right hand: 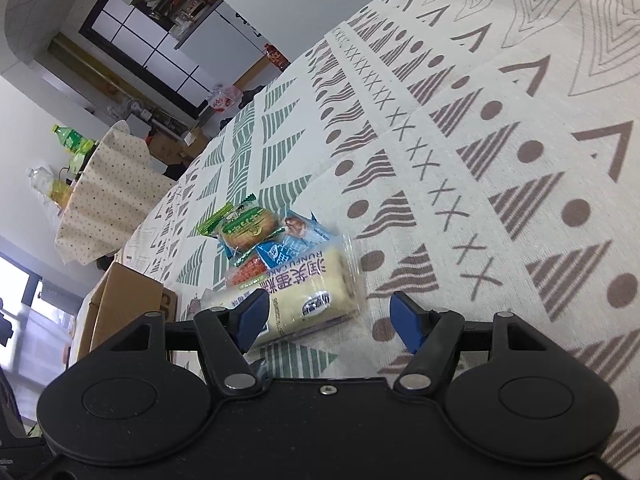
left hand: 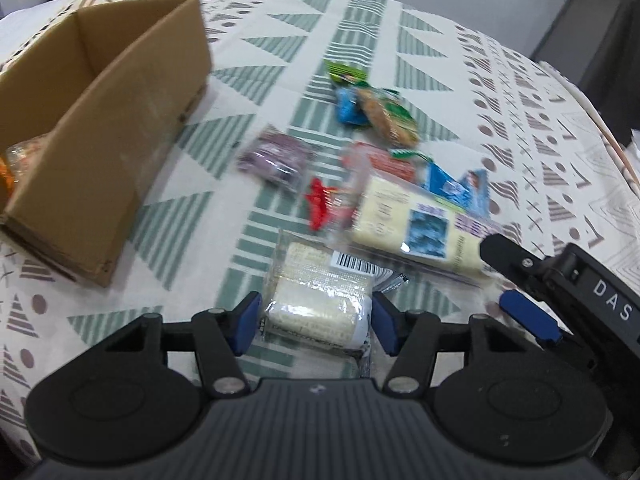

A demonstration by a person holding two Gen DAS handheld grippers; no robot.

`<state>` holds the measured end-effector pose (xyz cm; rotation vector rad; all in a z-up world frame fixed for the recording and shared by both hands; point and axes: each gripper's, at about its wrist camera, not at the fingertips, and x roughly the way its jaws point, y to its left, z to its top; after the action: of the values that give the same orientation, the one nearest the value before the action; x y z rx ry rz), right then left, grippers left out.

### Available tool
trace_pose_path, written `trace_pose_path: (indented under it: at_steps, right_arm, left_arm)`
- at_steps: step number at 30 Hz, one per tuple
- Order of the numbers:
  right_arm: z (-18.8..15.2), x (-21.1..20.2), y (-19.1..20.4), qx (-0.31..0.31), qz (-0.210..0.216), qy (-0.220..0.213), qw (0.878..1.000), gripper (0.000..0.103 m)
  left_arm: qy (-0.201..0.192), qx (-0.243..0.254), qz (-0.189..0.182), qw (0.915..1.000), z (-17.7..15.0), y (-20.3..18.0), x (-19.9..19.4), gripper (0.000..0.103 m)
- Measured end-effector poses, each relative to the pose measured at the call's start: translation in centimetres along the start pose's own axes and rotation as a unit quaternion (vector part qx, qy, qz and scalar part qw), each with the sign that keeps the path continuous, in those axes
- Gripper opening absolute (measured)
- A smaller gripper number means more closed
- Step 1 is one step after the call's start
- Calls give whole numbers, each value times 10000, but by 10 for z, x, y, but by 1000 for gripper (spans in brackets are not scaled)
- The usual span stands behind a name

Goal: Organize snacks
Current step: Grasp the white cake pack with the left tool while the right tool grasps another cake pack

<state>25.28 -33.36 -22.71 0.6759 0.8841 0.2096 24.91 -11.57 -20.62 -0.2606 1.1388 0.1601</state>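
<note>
While the left gripper bracketed a clear-wrapped pale cake bar, its blue pads stood just at the wrapper's sides; whether they truly pressed it could not be told, so the bar was not taken as held. Bar lay flat on the patterned cloth of the bench, near edge, long axis running near-to-far along the fingers, barcode end pointing away. That alignment probably suited a pinch across the short width.

Right gripper stood fairly wide and empty; its left pad overlapped a long cream cake pack, the right pad was over bare cloth. The pack's long axis ran left to right across that view, printed face up.

Remaining snacks sat in a loose heap mid-bench: purple packet, red wrapper, green and blue sachets. Cardboard box stood open at far left, one orange-tinted packet already inside, presumably the collecting place.
</note>
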Motion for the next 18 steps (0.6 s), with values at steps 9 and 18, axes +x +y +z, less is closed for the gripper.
trace_pose_path:
  at_steps: [9,18]
  right_arm:
    - [-8,-1,4,-210,-74,167,9996,22]
    - [-29,-20,11,-171,-115,775,9968,24]
  left_arm:
    - [-93,-212,-31,9997,7,20,-10,57]
    - [-225,-224,-172,9993,-1,29,-12,57]
